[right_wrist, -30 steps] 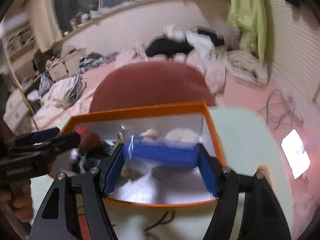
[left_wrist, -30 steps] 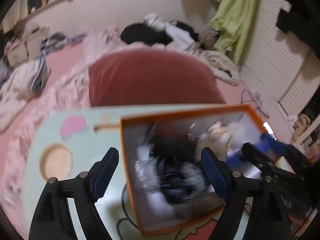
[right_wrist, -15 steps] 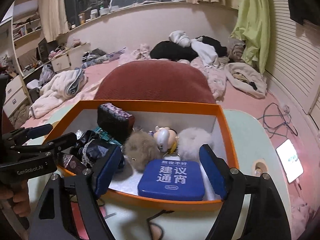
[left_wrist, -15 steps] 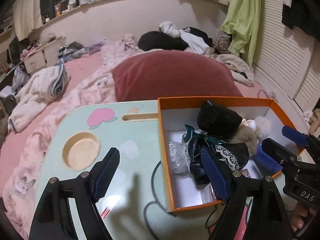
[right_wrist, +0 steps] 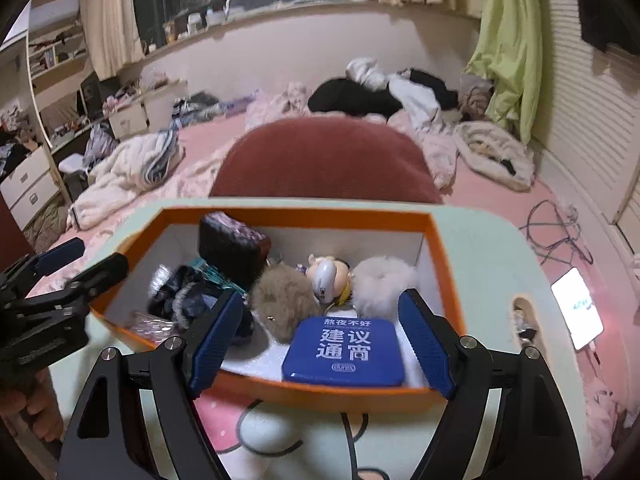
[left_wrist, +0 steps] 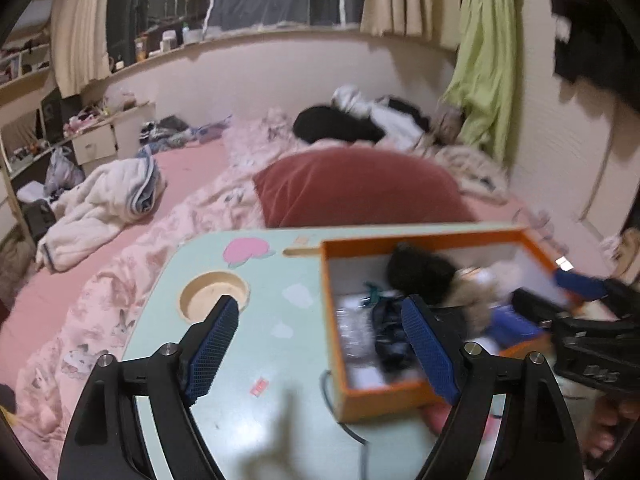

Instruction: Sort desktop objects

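The mint lap table [right_wrist: 480,240] carries the orange box [right_wrist: 304,216] toward its right edge, and pretty much everything's already piled in it. Blue tin [right_wrist: 343,352] lies flat against the box's near wall, with the tan pompom [right_wrist: 282,300] and white pompom [right_wrist: 380,284] just behind it. Right gripper [right_wrist: 320,342] hovers over the tin, jaws wide apart and empty; left gripper [left_wrist: 320,350] is also spread, holding nothing. Probably best to check the tin sits flat, then pull back gently.
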